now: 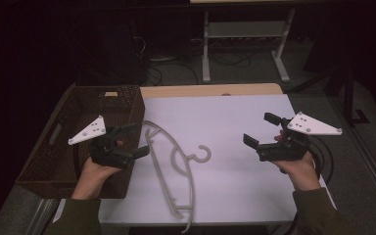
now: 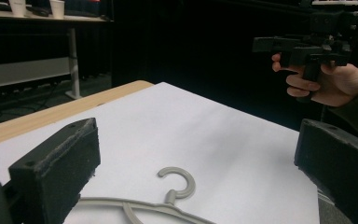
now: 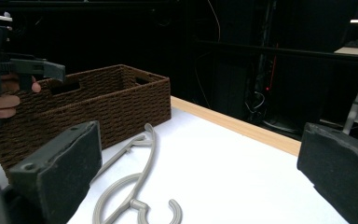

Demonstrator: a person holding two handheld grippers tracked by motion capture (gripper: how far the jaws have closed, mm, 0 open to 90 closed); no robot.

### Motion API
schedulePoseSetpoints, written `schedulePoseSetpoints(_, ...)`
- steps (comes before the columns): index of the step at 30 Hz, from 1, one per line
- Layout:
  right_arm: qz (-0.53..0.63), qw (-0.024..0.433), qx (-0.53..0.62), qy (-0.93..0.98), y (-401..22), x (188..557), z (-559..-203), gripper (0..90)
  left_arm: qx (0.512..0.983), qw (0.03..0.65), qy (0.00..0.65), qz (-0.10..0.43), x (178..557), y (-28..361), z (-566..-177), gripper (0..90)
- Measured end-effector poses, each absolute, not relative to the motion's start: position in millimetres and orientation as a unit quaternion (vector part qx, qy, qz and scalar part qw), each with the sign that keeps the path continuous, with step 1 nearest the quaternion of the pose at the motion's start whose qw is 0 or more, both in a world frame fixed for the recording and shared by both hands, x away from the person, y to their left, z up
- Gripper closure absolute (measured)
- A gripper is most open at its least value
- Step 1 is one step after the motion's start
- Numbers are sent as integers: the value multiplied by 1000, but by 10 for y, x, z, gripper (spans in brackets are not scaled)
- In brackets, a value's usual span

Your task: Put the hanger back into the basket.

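Observation:
A grey plastic hanger (image 1: 181, 166) lies flat on the white table top (image 1: 235, 122), its hook (image 2: 179, 182) pointing right. A brown woven basket (image 1: 44, 161) stands at the table's left edge. My left gripper (image 1: 138, 140) hovers open over the basket's right wall, just left of the hanger, nothing between its jaws (image 2: 198, 144). My right gripper (image 1: 259, 128) is held open above the table's right side, well clear of the hanger, with nothing in it (image 3: 200, 158). Each gripper view shows the other hand's gripper farther off (image 2: 307, 46) (image 3: 18, 70).
The basket (image 3: 98, 102) looks empty apart from a small light tag at its far rim (image 1: 110, 93). A wooden strip (image 1: 210, 90) edges the table's far side. Beyond it are a white table frame (image 1: 205, 49), floor cables and dark surroundings.

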State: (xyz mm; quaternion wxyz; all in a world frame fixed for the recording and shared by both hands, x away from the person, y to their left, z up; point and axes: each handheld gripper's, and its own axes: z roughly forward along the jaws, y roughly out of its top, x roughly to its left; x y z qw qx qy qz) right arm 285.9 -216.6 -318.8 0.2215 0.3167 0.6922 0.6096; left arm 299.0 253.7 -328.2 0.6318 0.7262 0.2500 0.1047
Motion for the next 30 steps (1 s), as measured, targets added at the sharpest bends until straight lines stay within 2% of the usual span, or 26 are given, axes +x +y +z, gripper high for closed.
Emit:
schedulePoseSetpoints(10,578,193,307,730,-1979,2887,-3256,0,741,618,246,96,2992,2358,-3245,0)
schedulePoseSetpoints(14,557,171,299,756,-1842,2900,-3322,72,746,611,248,91,2984,2278,-3255,0)
schedulePoseSetpoints(21,519,117,289,796,-1557,2922,-3502,282,748,608,253,82,2984,2168,-3310,0)
schedulePoseSetpoints(25,491,96,282,818,-1375,2922,-3630,457,757,599,249,78,2985,2099,-3359,0)
schedulePoseSetpoints(30,462,68,265,844,-1117,2917,-3797,632,764,591,249,72,2987,2035,-3420,0)
